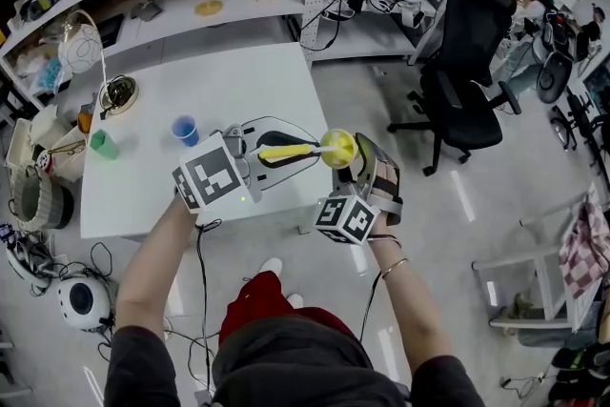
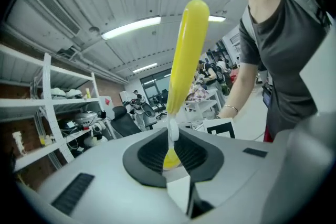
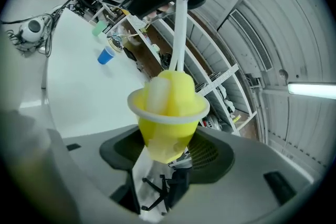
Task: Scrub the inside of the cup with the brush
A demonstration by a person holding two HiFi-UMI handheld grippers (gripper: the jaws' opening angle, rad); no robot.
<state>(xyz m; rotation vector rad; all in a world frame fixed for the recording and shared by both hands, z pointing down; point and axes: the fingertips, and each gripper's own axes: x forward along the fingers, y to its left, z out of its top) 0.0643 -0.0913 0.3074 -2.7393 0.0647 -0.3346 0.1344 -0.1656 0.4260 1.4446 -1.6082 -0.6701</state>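
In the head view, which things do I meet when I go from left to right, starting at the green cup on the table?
green cup → blue cup → brush → yellow cup → black office chair

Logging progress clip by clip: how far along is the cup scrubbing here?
Done: both things are picked up, the left gripper shut on the brush handle, the right gripper shut on the yellow cup. In hand: the brush's yellow head sits inside the cup, so scrubbing looks under way. Left, probably: finish scrubbing, pull the brush out, set both down on the table.
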